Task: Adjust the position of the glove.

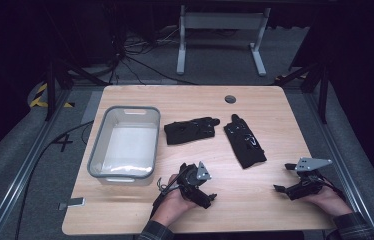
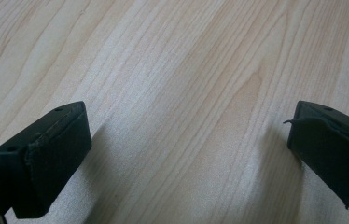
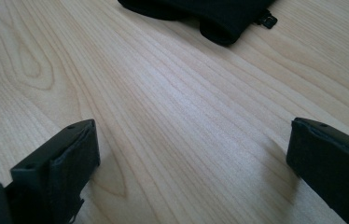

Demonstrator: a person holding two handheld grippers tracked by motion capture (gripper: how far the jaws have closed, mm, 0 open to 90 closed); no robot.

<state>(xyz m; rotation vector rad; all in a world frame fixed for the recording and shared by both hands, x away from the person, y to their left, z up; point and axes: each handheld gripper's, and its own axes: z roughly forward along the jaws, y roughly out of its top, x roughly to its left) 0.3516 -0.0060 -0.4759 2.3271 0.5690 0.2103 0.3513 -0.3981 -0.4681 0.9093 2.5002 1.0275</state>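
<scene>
Lying beyond both spread tongs (image 1: 210, 196), apparently gloves (image 1: 244, 140)

Both black grippers, left gripper (image 1: 202, 192) and right gripper (image 1: 286, 179), carried grey three-cornered plates on top; the cuffs behind them were plaid.

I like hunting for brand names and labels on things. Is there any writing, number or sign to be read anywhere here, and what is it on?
"4": a dark figure on the grey floor, left of the table.
Yellow and black hazard stripes on the floor farther back: a sign without words.
Black gloves, grey tub, both tongs: no writing readable.
</scene>
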